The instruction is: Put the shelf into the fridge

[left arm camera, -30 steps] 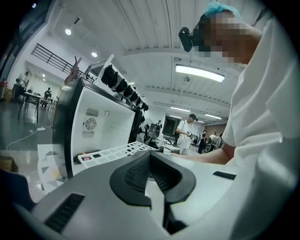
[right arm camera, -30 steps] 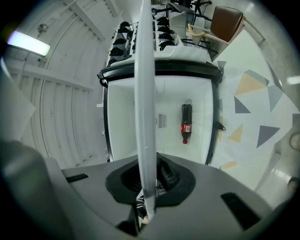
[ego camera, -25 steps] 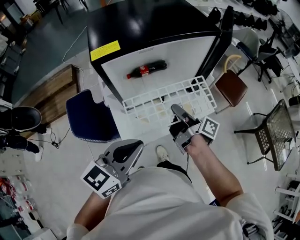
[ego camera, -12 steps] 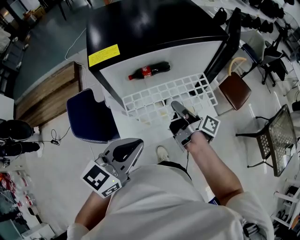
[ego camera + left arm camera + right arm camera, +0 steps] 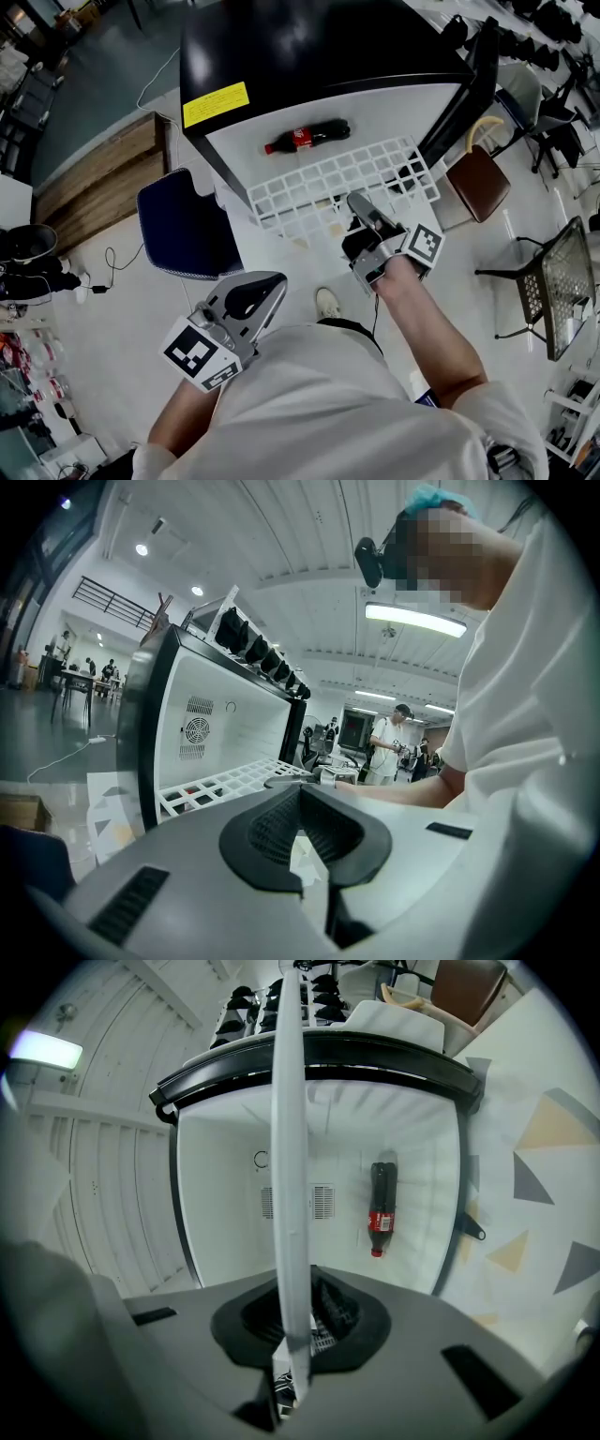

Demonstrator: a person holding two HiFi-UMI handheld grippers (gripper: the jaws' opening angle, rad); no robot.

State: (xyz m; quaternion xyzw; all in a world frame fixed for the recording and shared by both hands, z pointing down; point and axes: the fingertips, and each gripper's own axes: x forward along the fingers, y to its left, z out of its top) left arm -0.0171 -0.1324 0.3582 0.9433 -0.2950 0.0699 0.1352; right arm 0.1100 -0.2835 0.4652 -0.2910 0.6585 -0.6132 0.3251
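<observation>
- Fridge (image 5: 319,56) — black casing, white interior, front open; door (image 5: 464,84) swung out on the person's right; yellow label (image 5: 216,103) on the upper edge of the casing.
- Shelf (image 5: 319,183) — white wire grid, held roughly level at the fridge's open front; its far edge sits at the mouth of the opening, its near edge toward the person; seen edge-on in the right gripper view as a thin white bar (image 5: 289,1147) running up the frame in front of the white interior (image 5: 225,1204); also visible in the left gripper view (image 5: 225,782) in front of the fridge (image 5: 216,724).
- Right tool (image 5: 358,202) — clenched on the shelf's near edge, right of its middle; the right gripper view shows the wire pinched between the dark pads (image 5: 295,1335).
- Left tool (image 5: 267,286) — held low beside the person's body, well apart from the shelf; jaws drawn together at the tips with nothing between them (image 5: 300,832).
- Cola bottle (image 5: 307,136) — dark, red label, lying on its side on the white inner surface, just beyond the shelf's far edge; also in the right gripper view (image 5: 379,1208).
- Blue chair (image 5: 187,225) — on the floor left of the fridge.
- Brown seat (image 5: 478,183) — right of the door.
- Wooden bench (image 5: 98,178) — further left.
</observation>
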